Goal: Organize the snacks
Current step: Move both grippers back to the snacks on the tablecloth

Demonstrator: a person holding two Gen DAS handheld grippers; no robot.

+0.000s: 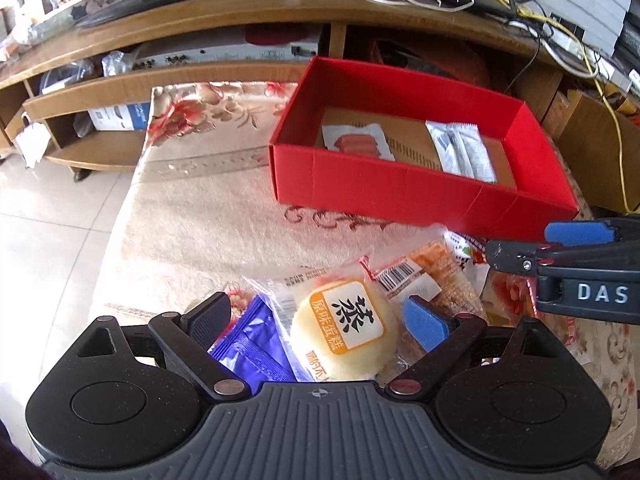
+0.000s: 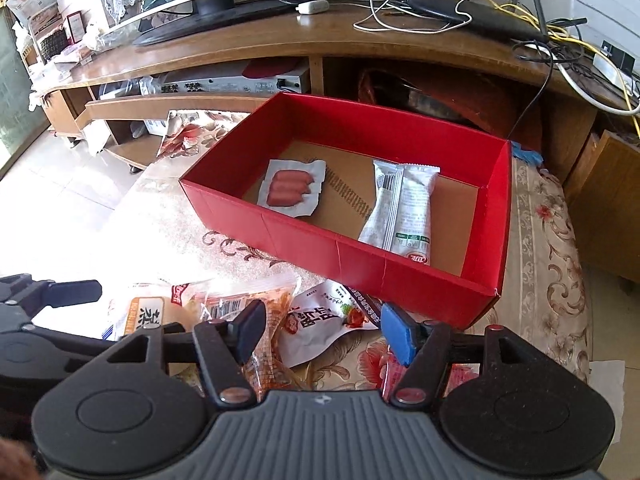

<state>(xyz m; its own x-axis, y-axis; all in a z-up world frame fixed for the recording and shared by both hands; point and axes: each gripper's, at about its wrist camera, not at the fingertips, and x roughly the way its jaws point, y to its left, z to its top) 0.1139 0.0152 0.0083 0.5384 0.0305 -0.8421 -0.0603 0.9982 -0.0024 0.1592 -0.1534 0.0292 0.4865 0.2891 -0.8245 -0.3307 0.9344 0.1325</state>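
A red box (image 1: 400, 196) (image 2: 320, 240) stands on a floral cloth and holds a sausage packet (image 1: 358, 142) (image 2: 292, 188) and a white stick packet (image 1: 464, 150) (image 2: 404, 208). Loose snacks lie in front of it. My left gripper (image 1: 318, 320) hangs open over a round steamed cake packet (image 1: 344, 332) and a blue packet (image 1: 252, 348). Neither pad presses on them. My right gripper (image 2: 325, 332) is open above a white packet with red print (image 2: 324, 320). Its left finger (image 2: 250, 332) overlaps an orange packet (image 2: 256, 308). Each gripper also shows at the edge of the other's view.
The floral cloth (image 1: 200, 220) ends at the left, with tile floor (image 1: 48, 220) below. Behind the box runs a wooden TV cabinet (image 2: 280, 40) with a screen, shelves of devices and tangled cables (image 1: 560, 40). A cardboard box (image 2: 612, 200) stands at the right.
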